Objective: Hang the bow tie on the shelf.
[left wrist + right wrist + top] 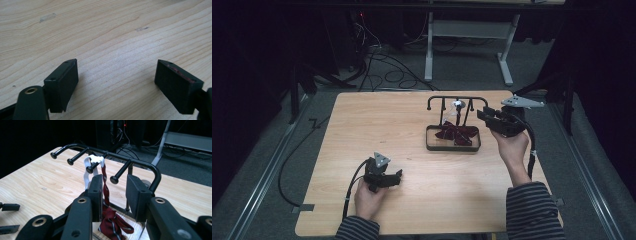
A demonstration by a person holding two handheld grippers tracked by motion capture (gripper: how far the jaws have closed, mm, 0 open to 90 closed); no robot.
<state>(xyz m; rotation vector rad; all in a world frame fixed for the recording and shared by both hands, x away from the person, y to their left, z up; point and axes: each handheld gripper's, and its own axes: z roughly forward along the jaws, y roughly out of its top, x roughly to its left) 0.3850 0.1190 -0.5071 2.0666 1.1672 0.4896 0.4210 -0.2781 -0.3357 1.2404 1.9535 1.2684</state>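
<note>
While the right hand-held gripper (pixel 113 195) hovers at the black peg rack (pixel 155 173), its jaws stand spread. Between them hangs the dark red tie (pixel 106 185), untouched, from a white clip (pixel 93 161). Spread too, the left hand-held gripper (pixel 116 83) sits low over bare counter (pixel 105 32).

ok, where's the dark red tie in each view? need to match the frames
High view: the tie hangs from a peg of the black rack, right of centre, its end pooled in the rack's tray.
Left gripper view: not in it; bare wooden table between open jaws.
Right gripper view: centre, the tie drops from a white clip, between the right gripper's jaws, untouched.
Shared landmark: the rack, in the high and right gripper views.
</note>
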